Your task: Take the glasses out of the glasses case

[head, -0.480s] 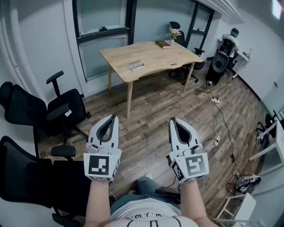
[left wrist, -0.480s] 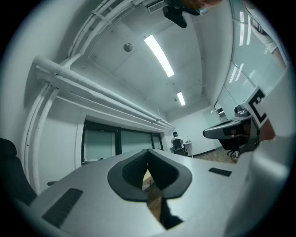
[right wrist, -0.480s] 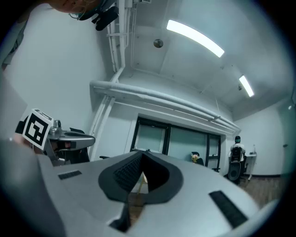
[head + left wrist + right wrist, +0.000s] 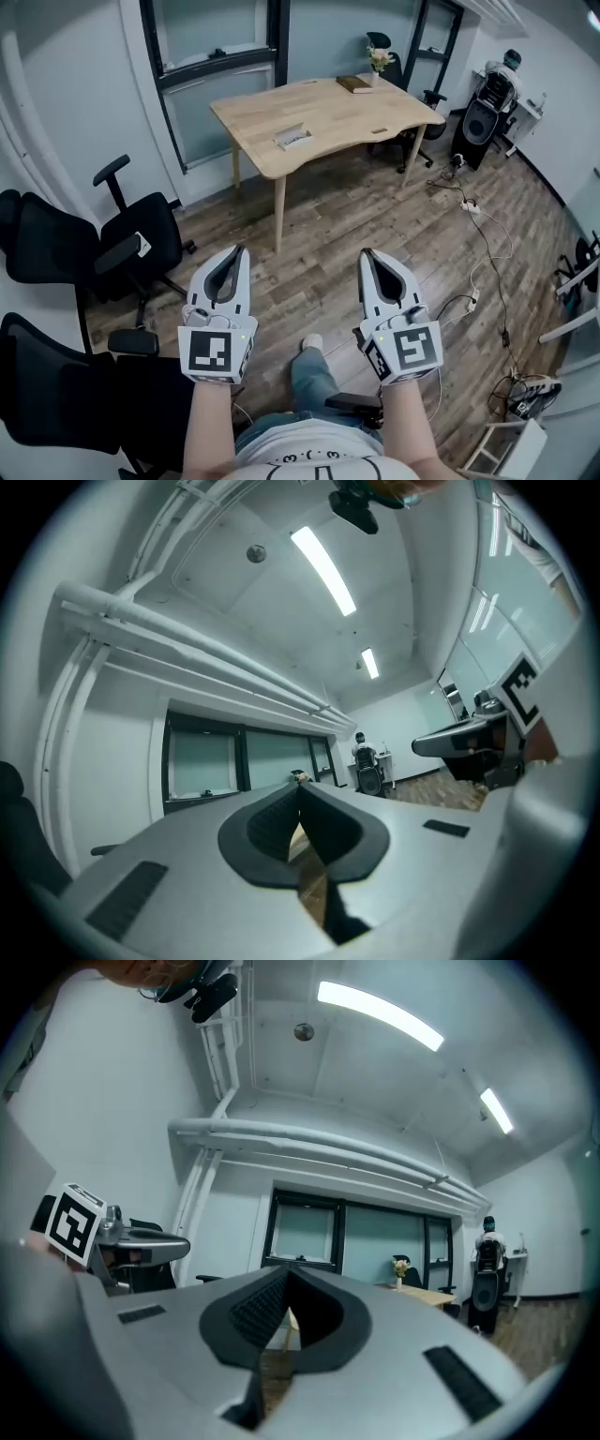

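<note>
Both the left gripper (image 4: pixel 240 253) and the right gripper (image 4: pixel 367 255) have their fingers pressed together on nothing, while the glasses case (image 4: pixel 292 139) lies well apart at 12 o'clock on the wooden table (image 4: pixel 361 117) (its contents are too small to make out). Reaching it with fingers unopened could shove it off the near edge, and the cable (image 4: pixel 492 255) at 2 o'clock could trip the walk there

Glasses case (image 4: pixel 293 138): small, pale, oblong, lying flat on the wooden table (image 4: pixel 356 117). It sits well ahead of the left gripper (image 4: pixel 241 250) and right gripper (image 4: pixel 366 253), between their lines. Lid state and contents not discernible.
</note>
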Action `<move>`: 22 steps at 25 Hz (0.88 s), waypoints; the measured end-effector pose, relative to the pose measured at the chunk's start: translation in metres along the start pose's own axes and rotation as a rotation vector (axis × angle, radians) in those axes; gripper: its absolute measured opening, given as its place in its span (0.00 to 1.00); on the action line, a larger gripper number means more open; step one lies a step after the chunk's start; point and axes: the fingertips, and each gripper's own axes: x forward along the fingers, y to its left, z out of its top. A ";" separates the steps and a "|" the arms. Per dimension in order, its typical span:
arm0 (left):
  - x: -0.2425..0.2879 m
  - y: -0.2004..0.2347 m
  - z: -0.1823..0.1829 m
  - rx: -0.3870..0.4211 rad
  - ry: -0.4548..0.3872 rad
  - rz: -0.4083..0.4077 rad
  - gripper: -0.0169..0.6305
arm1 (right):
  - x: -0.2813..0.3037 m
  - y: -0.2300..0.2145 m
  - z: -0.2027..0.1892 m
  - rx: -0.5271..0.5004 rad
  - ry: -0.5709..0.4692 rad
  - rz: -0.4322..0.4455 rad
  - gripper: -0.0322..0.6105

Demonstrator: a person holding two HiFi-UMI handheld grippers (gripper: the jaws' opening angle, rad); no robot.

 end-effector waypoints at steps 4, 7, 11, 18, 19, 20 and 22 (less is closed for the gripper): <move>0.065 0.009 -0.017 -0.005 0.020 -0.011 0.05 | 0.058 -0.036 -0.012 0.008 0.003 0.018 0.07; 0.125 0.022 -0.023 -0.014 0.011 -0.016 0.05 | 0.115 -0.066 -0.019 0.006 0.005 0.036 0.07; 0.206 0.039 -0.029 -0.032 -0.008 -0.006 0.05 | 0.188 -0.112 -0.026 0.006 0.003 0.057 0.07; 0.314 0.061 -0.051 -0.055 0.009 0.016 0.05 | 0.273 -0.173 -0.043 -0.001 0.017 0.064 0.07; 0.325 0.063 -0.056 -0.056 0.016 0.016 0.05 | 0.282 -0.180 -0.048 0.003 0.023 0.061 0.07; 0.336 0.065 -0.060 -0.058 0.024 0.017 0.05 | 0.290 -0.186 -0.053 0.008 0.031 0.058 0.07; 0.357 0.069 -0.069 -0.063 0.039 0.018 0.05 | 0.306 -0.199 -0.062 0.018 0.047 0.050 0.07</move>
